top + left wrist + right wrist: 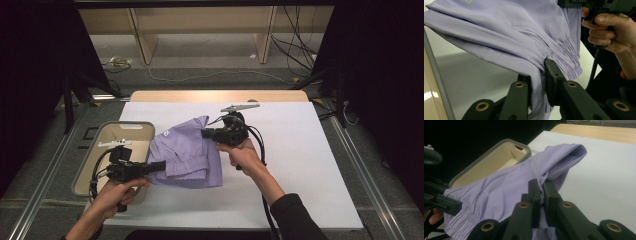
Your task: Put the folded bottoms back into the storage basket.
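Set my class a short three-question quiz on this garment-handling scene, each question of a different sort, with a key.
1. True or false: both grippers are shut on the lilac garment.
2. Which part of it does the left gripper pinch? A) the gathered elastic edge B) the printed logo C) a zip
3. Fill in: the beige bin sits at the table's ____ side in the high view.

Key:
1. True; the right gripper also clamps a fold of cloth.
2. A
3. left
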Demonstrator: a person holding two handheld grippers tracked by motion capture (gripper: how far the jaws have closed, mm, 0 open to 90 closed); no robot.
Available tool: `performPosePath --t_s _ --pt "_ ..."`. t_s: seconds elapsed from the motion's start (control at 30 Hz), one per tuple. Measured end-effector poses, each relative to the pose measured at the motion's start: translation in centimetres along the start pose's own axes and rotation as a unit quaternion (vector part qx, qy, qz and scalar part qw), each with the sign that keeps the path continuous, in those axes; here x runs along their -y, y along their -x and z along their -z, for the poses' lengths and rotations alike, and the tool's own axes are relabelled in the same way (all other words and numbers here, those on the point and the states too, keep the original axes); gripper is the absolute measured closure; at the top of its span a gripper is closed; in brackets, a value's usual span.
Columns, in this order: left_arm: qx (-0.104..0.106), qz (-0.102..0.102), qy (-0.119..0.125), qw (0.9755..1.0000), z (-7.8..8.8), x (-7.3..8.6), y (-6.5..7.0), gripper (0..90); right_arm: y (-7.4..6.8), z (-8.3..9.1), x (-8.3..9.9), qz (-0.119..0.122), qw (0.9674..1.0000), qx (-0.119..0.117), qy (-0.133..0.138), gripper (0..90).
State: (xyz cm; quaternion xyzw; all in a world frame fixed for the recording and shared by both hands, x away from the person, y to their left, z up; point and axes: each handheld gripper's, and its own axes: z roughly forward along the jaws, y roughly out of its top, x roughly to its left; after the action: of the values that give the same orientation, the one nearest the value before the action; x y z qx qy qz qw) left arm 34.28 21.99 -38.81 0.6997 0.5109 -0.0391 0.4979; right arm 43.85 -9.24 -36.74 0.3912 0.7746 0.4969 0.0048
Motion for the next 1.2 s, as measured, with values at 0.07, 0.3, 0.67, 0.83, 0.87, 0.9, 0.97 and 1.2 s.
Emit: performPosePath --t_s 0.07,0.3,0.67,0.83,0.87,0.9,0.97,1.2 --pt "-0.002 -0.002 0.001 1.0000 0.2 0.0 0.0 80.2 -0.1 0.0 -0.1 0.002 1.0000 -0.002 0.001 86.9" --pt "0.003 -0.006 0.010 0.9999 0.9 -0.2 0.3 80.3 -0.6 0.3 -0.5 0.005 0.9999 -0.006 0.010 86.9" --pt "0.003 -0.002 0.029 0.9996 2.6 -0.7 0.0 80.2 -1.5 -0.1 -1.2 0.015 0.9997 -0.012 0.015 86.9" --pt "0.003 0.006 0.037 0.9993 3.2 -0.8 -0.4 80.2 -2.0 -0.6 -1.7 0.016 0.9996 -0.015 0.017 86.9" --pt "0.003 0.009 0.039 0.9992 3.4 -0.9 -0.6 80.2 -2.1 -0.7 -1.8 0.017 0.9996 -0.016 0.015 86.9" --pt "0.003 0.010 0.039 0.9992 3.6 -0.9 -0.7 80.2 -2.2 -0.9 -1.8 0.017 0.9996 -0.017 0.015 86.9" --pt "0.002 0.013 0.041 0.9991 3.9 -1.0 -0.9 80.2 -2.3 -1.1 -2.0 0.017 0.9996 -0.019 0.015 86.9" --pt "-0.003 0.021 0.048 0.9986 5.1 -1.2 -1.9 80.2 -2.8 -2.4 -2.6 0.018 0.9995 -0.023 0.013 86.9"
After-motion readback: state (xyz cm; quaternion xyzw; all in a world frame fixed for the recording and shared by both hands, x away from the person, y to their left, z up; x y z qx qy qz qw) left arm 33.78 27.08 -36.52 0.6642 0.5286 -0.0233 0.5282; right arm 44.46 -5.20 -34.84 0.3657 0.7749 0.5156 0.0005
